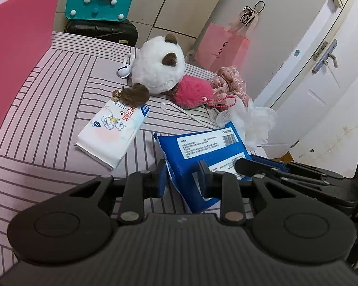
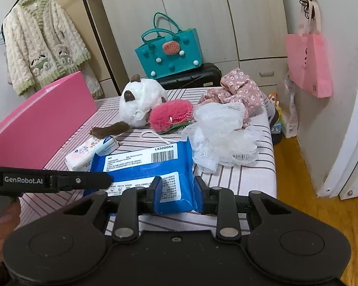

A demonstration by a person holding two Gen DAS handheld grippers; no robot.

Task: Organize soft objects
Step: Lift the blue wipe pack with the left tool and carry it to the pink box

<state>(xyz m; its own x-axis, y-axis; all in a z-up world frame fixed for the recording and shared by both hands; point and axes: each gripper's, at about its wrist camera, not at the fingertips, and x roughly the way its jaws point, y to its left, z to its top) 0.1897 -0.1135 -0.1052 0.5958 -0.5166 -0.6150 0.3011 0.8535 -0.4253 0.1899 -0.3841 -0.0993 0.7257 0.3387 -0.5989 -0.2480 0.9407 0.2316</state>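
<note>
Both cameras look down from close above the near edge of the bed (image 1: 47, 109), and both see the blue pack (image 2: 145, 164).

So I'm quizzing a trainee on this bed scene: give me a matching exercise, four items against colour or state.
Things:
1. wipes pack
2. plush toy
3. mesh bath sponge
4. tissue pack

States:
A. white and netted, near the bed's right edge
B. white with brown ears
C. blue, clamped between both grippers
D. white with a cartoon print, lying free on the striped sheet

Pairs: 1-C, 2-B, 3-A, 4-D
</note>
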